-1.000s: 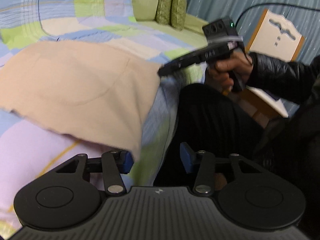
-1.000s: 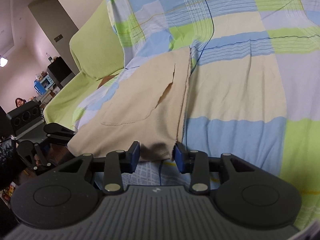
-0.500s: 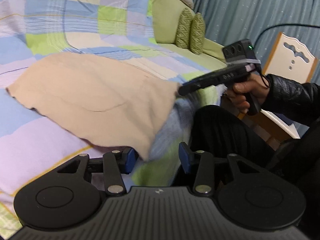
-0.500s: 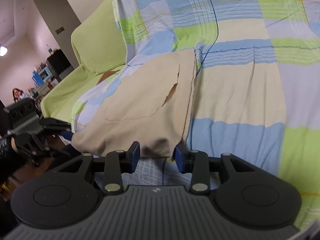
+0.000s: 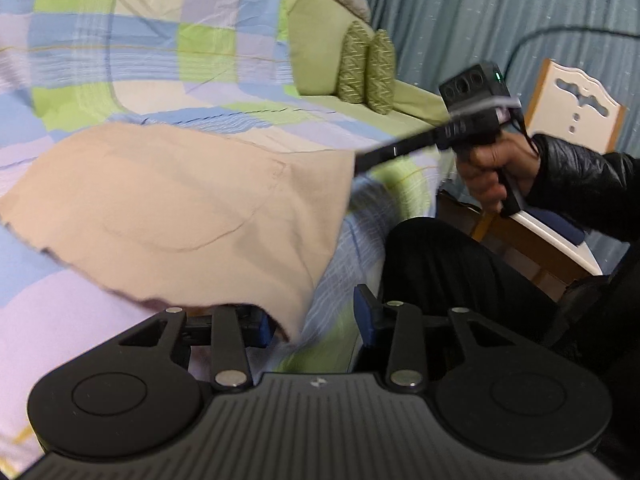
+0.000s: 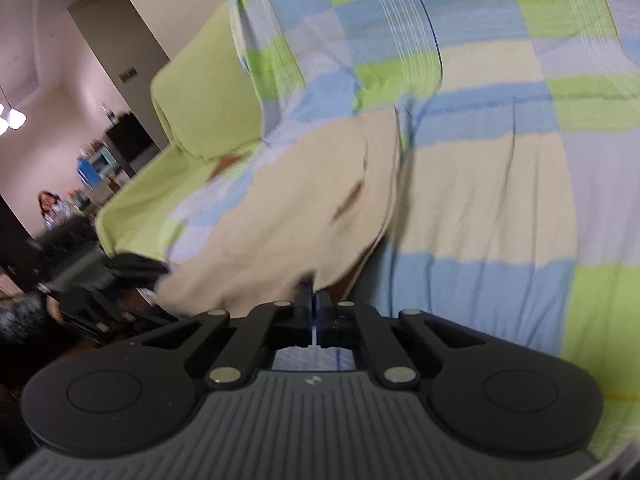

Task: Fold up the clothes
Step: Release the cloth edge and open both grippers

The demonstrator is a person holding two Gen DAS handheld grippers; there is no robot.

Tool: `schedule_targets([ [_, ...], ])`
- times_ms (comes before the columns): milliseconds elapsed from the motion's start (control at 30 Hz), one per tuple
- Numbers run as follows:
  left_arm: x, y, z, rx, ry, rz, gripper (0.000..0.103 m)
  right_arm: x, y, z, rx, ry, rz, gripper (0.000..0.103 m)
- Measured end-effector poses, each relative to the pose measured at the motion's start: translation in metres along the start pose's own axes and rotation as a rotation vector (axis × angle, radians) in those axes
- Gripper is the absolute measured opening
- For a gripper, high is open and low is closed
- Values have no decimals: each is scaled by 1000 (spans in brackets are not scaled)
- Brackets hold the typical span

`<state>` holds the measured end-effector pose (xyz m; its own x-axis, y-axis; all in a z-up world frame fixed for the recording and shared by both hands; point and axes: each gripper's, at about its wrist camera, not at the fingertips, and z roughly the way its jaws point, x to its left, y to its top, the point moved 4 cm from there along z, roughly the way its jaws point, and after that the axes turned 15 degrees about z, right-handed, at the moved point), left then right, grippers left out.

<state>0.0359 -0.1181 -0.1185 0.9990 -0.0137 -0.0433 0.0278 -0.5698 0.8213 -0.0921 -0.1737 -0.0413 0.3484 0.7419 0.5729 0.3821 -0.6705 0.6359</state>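
Beige garment [image 5: 180, 208] spread on checked sofa cover [image 6: 500, 184], near edge overhanging. Right gripper [image 6: 311, 300] clamped on near corner; left gripper [image 5: 312, 320] gaping at other corner, gripping nothing. Risk: one-sided lift, skewed fold, slipped hem.

Soft cloth all round, hard matt plastic in the hands.

The beige garment [image 5: 180, 200] is a matt woven cloth with a raw, slightly frayed edge; under it lies the checked bedsheet [image 6: 500, 184], thin cotton-like cloth, faintly creased. The left gripper [image 5: 312, 316] and right gripper [image 6: 314, 300] look like matt black plastic, ribbed on the housing, with small shiny metal pins at the joints and blue pads. The person's jacket sleeve [image 5: 580, 184] has a glossy quilted sheen. The chair [image 5: 572, 108] is painted white with a bare wood rim.
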Motion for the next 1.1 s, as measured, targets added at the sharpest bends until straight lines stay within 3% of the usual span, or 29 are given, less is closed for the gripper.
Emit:
schedule_targets([
  [167, -4, -1, 7, 25, -56, 13, 44, 4, 14, -11, -7, -4, -21, 1],
  [333, -7, -6, 4, 41, -92, 1, 33, 0, 17, -15, -17, -53, -41, 1],
  [533, -12, -17, -17, 45, -49, -37, 29, -14, 13, -13, -24, -89, -11, 1],
  [700, -19, -21, -35, 38, 51, -46, 31, -13, 11, -12, -25, -153, -43, 1],
  [767, -25, -21, -44, 41, 111, -26, 33, -12, 9, -13, -32, -211, -73, 1],
  [833, -29, -20, -47, 44, 156, -1, 44, -10, 7, -13, -35, -259, -113, 1],
  [900, -34, -15, -47, 44, 201, 37, 45, -4, 4, -12, -36, -286, -173, 1],
  [1067, -53, 3, -15, 16, 205, 141, 50, 4, 2, -7, -20, -307, -212, 1],
  [1100, -55, 6, -8, 18, 200, 152, 50, 3, 1, -6, -13, -349, -231, 2],
])
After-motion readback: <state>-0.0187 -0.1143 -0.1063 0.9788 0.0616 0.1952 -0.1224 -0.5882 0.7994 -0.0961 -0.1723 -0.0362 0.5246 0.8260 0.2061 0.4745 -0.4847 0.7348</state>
